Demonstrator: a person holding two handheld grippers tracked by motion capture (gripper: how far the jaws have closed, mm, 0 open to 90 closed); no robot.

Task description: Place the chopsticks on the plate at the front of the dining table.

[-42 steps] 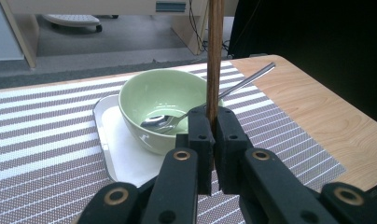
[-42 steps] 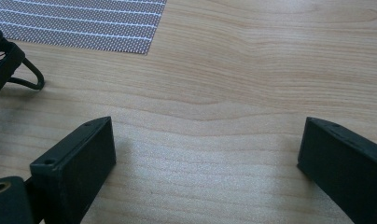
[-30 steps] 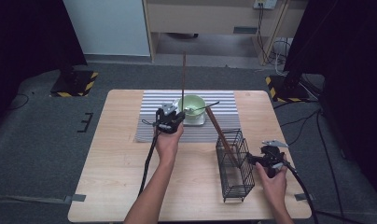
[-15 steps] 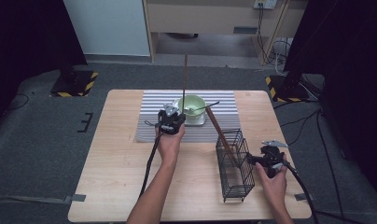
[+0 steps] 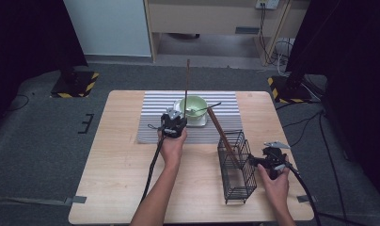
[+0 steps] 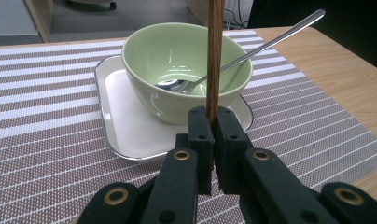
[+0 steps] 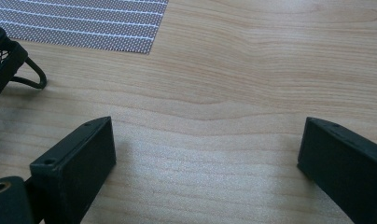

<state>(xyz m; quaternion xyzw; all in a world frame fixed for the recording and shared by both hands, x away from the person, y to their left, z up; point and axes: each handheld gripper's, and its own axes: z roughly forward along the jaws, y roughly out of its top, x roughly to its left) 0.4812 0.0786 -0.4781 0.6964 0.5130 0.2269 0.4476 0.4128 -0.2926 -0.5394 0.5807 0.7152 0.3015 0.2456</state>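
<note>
Gripping a thin wooden chopstick (image 6: 214, 56), the left gripper (image 6: 213, 122) is pinching it between its closed black jaws and holding it upright, so that the stick is rising straight above the green bowl (image 6: 186, 65) in the high view. Landmark for everything else: that bowl, which is sitting on a white square plate (image 6: 126, 126) on the striped placemat (image 6: 46, 116). The held chopstick (image 5: 188, 82) is standing just in front of the bowl's near rim (seen along the left jaws, it is crossing the bowl's face), and the left gripper (image 5: 173, 123) itself is hovering just to the bowl's near-left, over the placemat (image 5: 155, 129). A metal spoon (image 6: 252, 51) is lying inside the bowl, its handle sticking out over the far-right rim. Right of the bowl and nearer the person, a black wire basket (image 5: 237, 165) is standing on the wooden table (image 5: 117, 179), with a second chopstick (image 5: 221, 134) leaning out of it toward the bowl. Well to the bowl's near-right, beyond the basket, the right gripper (image 5: 259, 161) is resting low over the table (image 7: 252, 70), its jaws spread wide with nothing between them, a corner of the basket (image 7: 4, 60) showing beside them.
</note>
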